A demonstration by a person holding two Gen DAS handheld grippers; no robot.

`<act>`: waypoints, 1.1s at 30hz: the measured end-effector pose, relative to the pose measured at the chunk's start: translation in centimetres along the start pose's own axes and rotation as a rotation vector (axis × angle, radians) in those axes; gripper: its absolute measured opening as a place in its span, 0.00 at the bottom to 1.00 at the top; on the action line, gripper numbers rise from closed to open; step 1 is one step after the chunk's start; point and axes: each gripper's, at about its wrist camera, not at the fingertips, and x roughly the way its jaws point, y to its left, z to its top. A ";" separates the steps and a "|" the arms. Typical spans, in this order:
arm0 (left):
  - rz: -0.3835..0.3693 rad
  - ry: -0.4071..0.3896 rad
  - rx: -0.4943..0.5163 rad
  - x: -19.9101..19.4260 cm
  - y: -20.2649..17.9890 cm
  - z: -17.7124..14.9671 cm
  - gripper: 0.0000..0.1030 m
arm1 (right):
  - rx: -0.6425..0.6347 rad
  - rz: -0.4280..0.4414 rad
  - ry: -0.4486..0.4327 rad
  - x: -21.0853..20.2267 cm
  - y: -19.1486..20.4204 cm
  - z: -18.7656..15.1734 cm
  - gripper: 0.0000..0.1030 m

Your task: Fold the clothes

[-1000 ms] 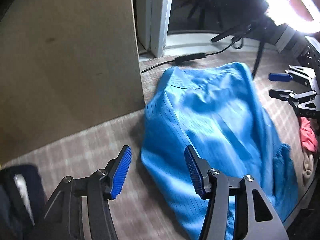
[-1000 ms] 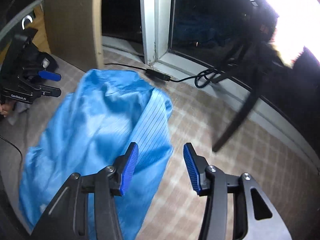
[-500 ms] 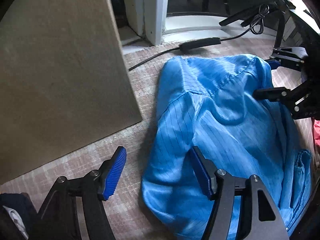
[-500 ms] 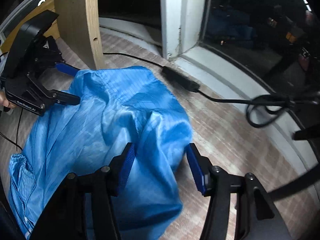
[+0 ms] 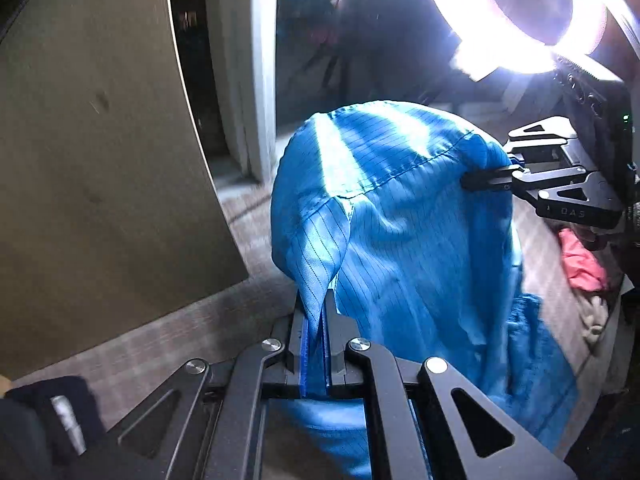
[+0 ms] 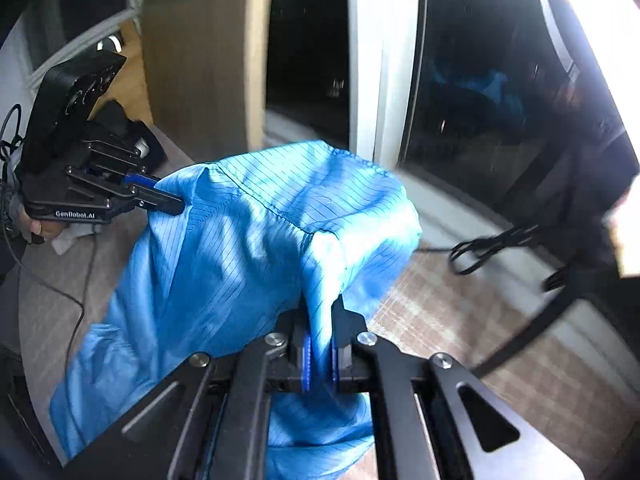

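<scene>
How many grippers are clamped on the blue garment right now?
2. The left gripper pinches one upper corner of the blue garment; the right gripper pinches the opposite corner. Both have just closed on the cloth. None seems hidden.

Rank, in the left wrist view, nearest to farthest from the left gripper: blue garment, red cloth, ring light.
1. Blue garment: clamped in the left gripper jaws.
2. Red cloth: lower right, on the floor.
3. Ring light: top right, beyond everything.
</scene>
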 end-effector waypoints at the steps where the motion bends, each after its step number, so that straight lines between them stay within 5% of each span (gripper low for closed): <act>1: -0.001 -0.021 0.006 -1.6 -0.8 -0.3 0.04 | -0.006 -0.008 -0.021 -1.6 0.6 0.0 0.06; 10: -0.033 -0.120 0.064 -11.1 -8.4 -7.5 0.04 | -0.079 -0.097 -0.149 -13.1 8.0 -4.6 0.06; 19: -0.114 -0.033 0.066 -11.9 -15.8 -17.3 0.04 | -0.054 -0.105 -0.218 -19.6 14.8 -15.7 0.06; 26: -0.228 0.129 0.041 -8.8 -21.1 -24.8 0.04 | 0.100 -0.044 -0.119 -18.5 16.9 -25.8 0.03; 30: -0.228 0.224 0.010 -5.8 -22.4 -27.7 0.04 | 0.098 -0.028 0.014 -15.4 18.1 -29.8 0.03; 33: -0.197 0.209 -0.010 -6.8 -21.9 -27.8 0.07 | 0.100 -0.042 0.070 -15.1 17.8 -30.2 0.05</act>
